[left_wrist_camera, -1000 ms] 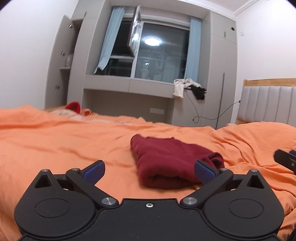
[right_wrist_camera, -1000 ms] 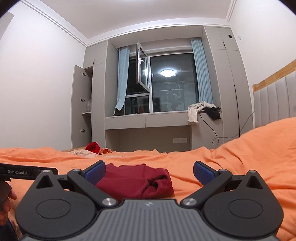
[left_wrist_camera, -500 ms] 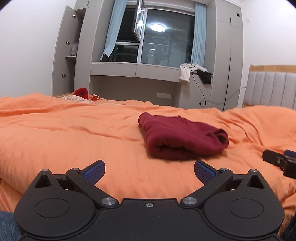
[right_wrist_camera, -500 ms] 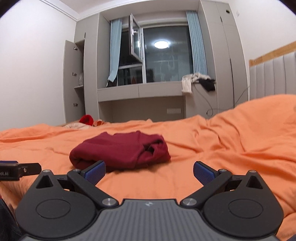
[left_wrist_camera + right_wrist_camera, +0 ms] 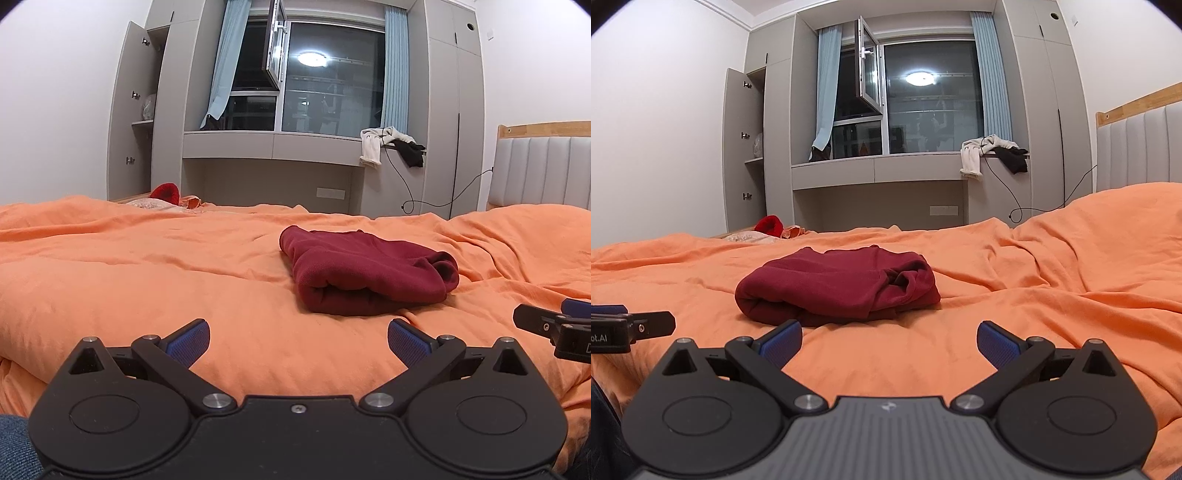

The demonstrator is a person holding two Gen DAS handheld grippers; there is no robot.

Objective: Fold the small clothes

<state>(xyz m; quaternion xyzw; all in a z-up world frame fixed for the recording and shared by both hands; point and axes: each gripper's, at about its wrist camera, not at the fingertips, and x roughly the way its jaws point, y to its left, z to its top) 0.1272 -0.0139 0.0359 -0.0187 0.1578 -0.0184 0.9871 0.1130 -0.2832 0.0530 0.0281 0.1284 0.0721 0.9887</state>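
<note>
Two grippers hover low over the bed, both empty. From its own camera, the left gripper (image 5: 298, 338) has its blue-padded fingers (image 5: 188, 339) spread wide apart, nothing between them but orange bedding. The right gripper (image 5: 889, 338) is spread just as wide, its left pad close to the near edge of the cloth but not clearly touching it. Each tool shows at the edge of the other's view: the right one at the far right of the left camera, the left one at the far left of the right camera. Just beyond both sets of fingers lies the dark red garment (image 5: 364, 275), folded into a thick bundle with a rolled near edge and a bunched opening at its right end, resting on the orange duvet (image 5: 147, 266), which is wrinkled toward the right. Farther off, at the bed's far left edge, sits a small red item (image 5: 165, 192). Past the bed stand grey cabinets (image 5: 443, 110), a dark window (image 5: 325, 85) with pale blue curtains, and white and black clothes (image 5: 391, 146) draped over the sill. A padded headboard (image 5: 539, 170) rises at right.
</note>
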